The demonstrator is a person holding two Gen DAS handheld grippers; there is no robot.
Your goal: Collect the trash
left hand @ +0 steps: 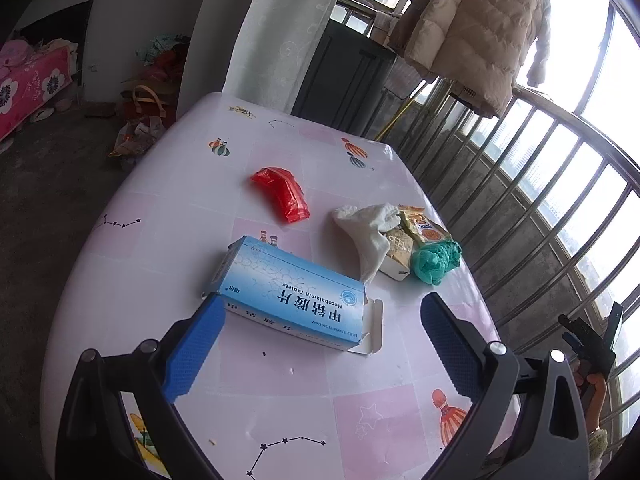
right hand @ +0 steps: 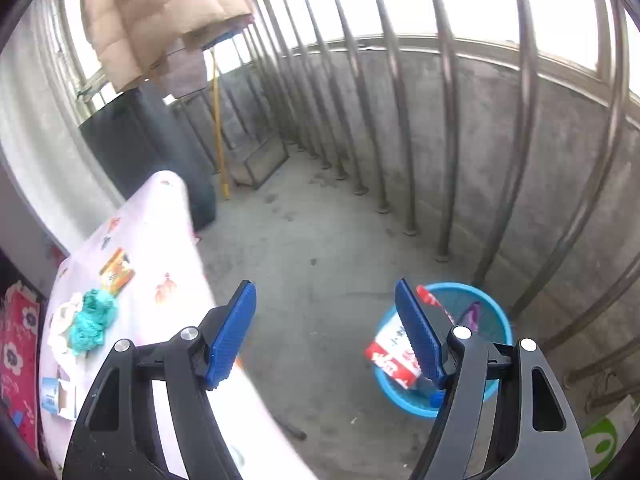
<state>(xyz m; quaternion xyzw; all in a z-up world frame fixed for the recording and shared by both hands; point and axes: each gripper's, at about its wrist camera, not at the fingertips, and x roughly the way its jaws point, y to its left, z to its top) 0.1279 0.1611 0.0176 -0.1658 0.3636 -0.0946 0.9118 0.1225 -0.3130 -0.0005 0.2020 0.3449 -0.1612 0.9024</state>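
The left gripper (left hand: 320,320) hovers over the table (left hand: 280,392), fingers spread, empty, just before the blue medicine box (left hand: 288,292). A red wrapper (left hand: 282,192) lies mid-table; sock, snack packet and green bag (left hand: 436,258) cluster at the railing-side edge. The right gripper (right hand: 326,332), fingers spread, empty, hangs above the floor near the blue bin (right hand: 488,320) holding a red-white carton (right hand: 390,354).

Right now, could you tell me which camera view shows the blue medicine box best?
The left wrist view: the blue medicine box lies close ahead on the table, lid flap open and label readable. The right wrist view catches only a small part of it at its lower left edge.
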